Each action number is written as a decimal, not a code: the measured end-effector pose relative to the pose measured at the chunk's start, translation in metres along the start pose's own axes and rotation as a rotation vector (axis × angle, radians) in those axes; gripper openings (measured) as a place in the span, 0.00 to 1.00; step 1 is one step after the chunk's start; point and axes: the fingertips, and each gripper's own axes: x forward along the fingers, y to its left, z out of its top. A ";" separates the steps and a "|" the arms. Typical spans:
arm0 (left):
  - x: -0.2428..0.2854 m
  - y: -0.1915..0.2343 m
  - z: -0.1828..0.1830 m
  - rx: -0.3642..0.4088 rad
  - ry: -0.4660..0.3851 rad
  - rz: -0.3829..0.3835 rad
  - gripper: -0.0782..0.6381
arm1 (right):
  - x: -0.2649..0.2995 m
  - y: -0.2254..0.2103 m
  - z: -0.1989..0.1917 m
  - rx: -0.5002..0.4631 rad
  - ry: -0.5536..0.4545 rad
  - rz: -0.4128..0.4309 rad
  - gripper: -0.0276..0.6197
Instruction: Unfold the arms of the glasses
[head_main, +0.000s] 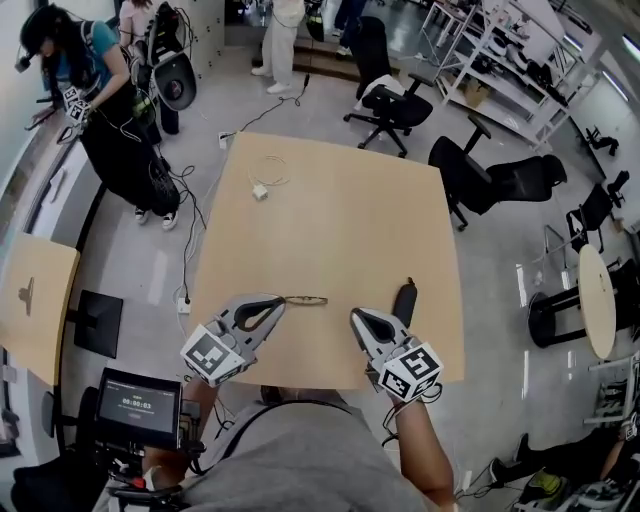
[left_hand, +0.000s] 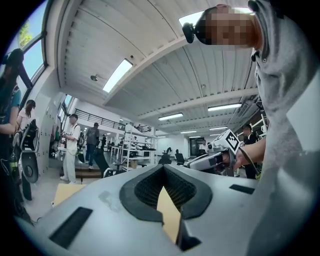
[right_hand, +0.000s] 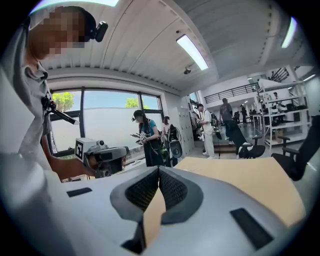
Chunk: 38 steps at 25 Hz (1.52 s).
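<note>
Near the glasses (head_main: 305, 299), left tool (head_main: 277, 303) and right tool (head_main: 357, 317) closed, empty.

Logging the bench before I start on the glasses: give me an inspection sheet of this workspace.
Surface: light wooden table.
Job's things: glasses near the front edge, apparently folded, untouched.
Clutter: dark case right of the glasses.
Grippers: left gripper and right gripper both shut, empty, flanking the glasses.
Cables: white cable on the table's far side; black cables on the floor.
Surroundings: office chairs, shelving, people standing.
</note>
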 end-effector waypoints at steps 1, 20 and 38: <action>0.004 0.005 -0.006 -0.004 0.012 0.002 0.12 | 0.005 -0.005 -0.002 0.008 0.008 0.002 0.05; 0.074 0.057 -0.217 -0.234 0.437 0.056 0.12 | 0.107 -0.108 -0.166 0.152 0.396 0.113 0.06; 0.076 0.061 -0.333 -0.224 0.669 0.046 0.12 | 0.139 -0.129 -0.277 0.085 0.663 0.146 0.21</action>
